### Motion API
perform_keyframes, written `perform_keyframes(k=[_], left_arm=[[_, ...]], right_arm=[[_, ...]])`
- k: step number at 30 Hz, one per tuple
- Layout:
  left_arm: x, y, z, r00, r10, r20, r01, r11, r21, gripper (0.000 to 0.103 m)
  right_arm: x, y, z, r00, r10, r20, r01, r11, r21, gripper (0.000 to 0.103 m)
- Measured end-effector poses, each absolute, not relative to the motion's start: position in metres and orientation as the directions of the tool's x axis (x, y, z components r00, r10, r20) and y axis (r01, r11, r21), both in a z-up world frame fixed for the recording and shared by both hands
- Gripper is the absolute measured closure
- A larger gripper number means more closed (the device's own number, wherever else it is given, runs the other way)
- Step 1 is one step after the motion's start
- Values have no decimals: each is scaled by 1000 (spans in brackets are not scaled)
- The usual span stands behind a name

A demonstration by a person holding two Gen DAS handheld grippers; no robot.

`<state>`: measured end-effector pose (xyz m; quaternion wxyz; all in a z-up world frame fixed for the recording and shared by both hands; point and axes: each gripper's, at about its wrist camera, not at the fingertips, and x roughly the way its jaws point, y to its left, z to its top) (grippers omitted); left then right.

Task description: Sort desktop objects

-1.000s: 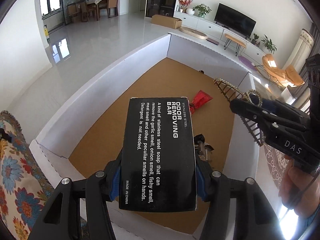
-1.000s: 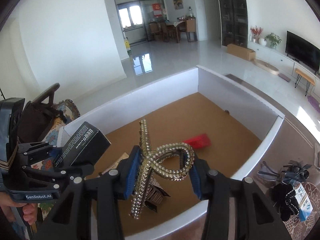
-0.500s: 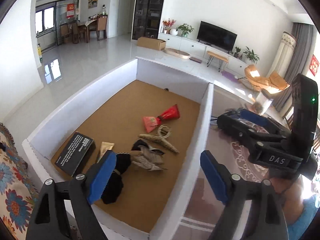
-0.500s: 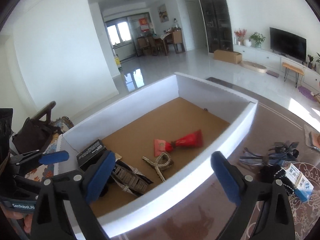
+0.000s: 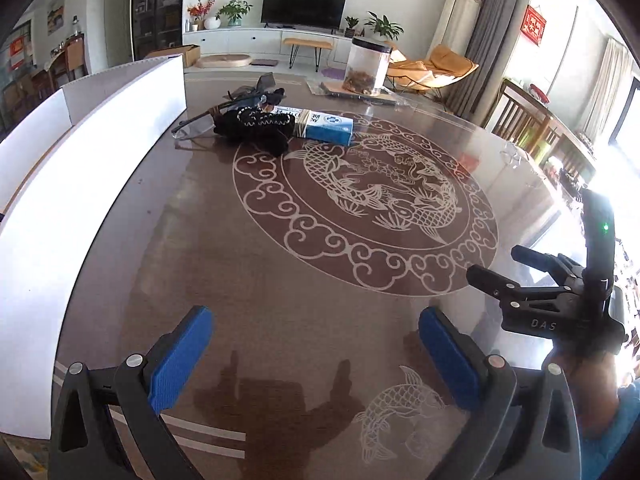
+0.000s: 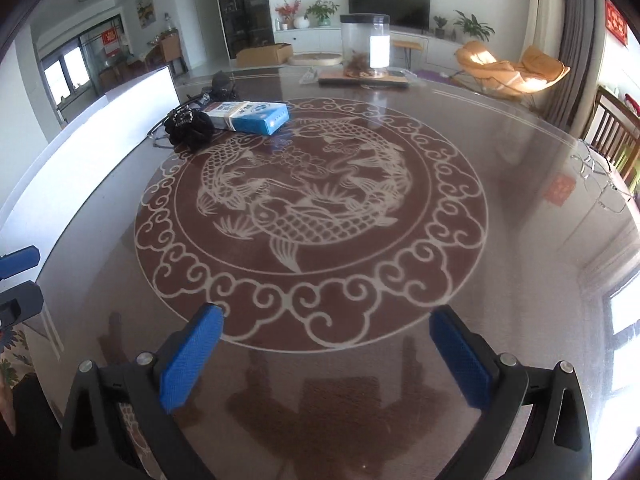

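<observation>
A blue and white box [image 5: 326, 128] [image 6: 250, 117], a black hair scrunchie [image 5: 256, 128] [image 6: 190, 126] and a grey hair clip [image 5: 256, 92] [image 6: 220, 82] lie together at the far left of the brown table, beside the white sorting box [image 5: 100, 160] [image 6: 92, 136]. My left gripper [image 5: 316, 354] is open and empty above the near table. My right gripper [image 6: 326, 354] is open and empty too; it also shows at the right of the left wrist view [image 5: 500, 276].
The glass-topped table [image 5: 280, 280] has a fish pattern in its middle. A clear jar [image 5: 368, 66] [image 6: 365, 46] stands on a flat board at the far edge. Wooden chairs [image 5: 528, 124] stand at the right.
Both grippers let go of their loads, the black box and the beaded hair clip, inside the white box, opened, and swung right to face the table.
</observation>
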<state>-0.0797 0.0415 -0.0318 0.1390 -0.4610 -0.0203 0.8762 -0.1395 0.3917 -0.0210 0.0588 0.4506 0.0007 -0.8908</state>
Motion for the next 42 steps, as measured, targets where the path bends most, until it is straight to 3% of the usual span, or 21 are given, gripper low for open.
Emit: perform_keyframes(k=[7, 21, 32, 42], left_arm=[[-93, 39, -71, -529, 234, -816, -113, -972, -206, 0], [-95, 46, -80, -558, 48, -828, -68, -998, -13, 0], [-94, 21, -75, -577, 48, -816, 35, -996, -83, 0], [-99, 15, -78, -569, -9, -822, 81, -996, -45, 0]], right_arm=[[-138, 381, -34, -577, -121, -807, 121, -991, 62, 0], [-139, 375, -35, -572, -138, -809, 136, -988, 72, 0], [-141, 367, -37, -560, -87, -824, 141, -990, 8, 0], [-149, 359, -37, -552, -112, -826, 184, -983, 10, 0]])
